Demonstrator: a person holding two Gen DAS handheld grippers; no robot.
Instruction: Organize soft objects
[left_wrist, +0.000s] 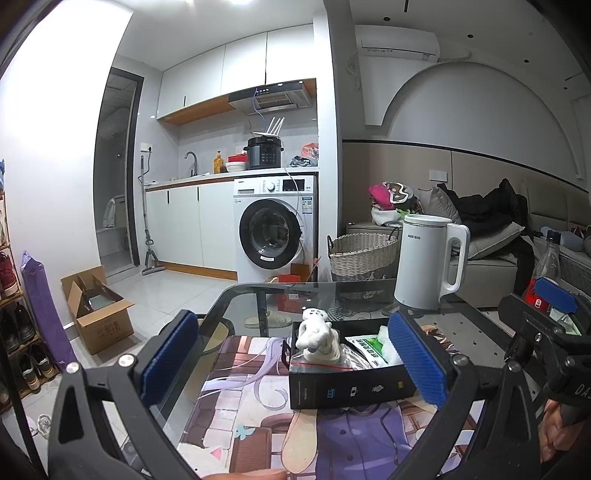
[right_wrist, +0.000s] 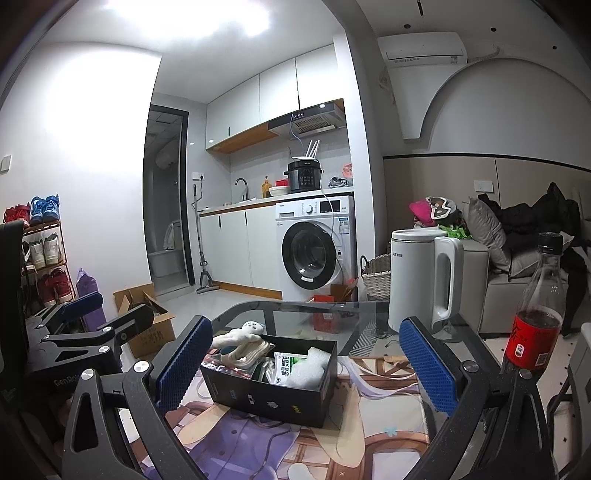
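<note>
Glass-topped table (left_wrist: 369, 291), rounded far corners, most of its near surface covered by a printed anime-style desk mat (left_wrist: 258, 373).

Black open-topped cardboard box (left_wrist: 354, 384): sits on the mat, toward the middle of the table. Contents: a small white plush toy (left_wrist: 314, 330) lying over the box's left end on a clear zip bag with a red seal strip (left_wrist: 319, 363); a green-and-white packet (right_wrist: 290, 363); a white foam piece (right_wrist: 308, 369) at the right end.

Left gripper (left_wrist: 293, 356): black frame, blue ribbed pads, held level just above the near edge of the table, fingers pointing at the box. Jaws spread wide with nothing between them; the box lies beyond and between the two pads. A fingertip shows at the bottom of the left wrist view.

Right gripper (right_wrist: 304, 362): same build, held low beside the left one, likewise aimed at the box, jaws wide apart and empty. A hand (left_wrist: 557, 428) grips its handle.

White electric kettle with a handle (right_wrist: 424, 280): upright near the far right corner of the table.

Clear plastic bottle with a red label and dark drink (right_wrist: 535, 325): upright at the right edge.
</note>
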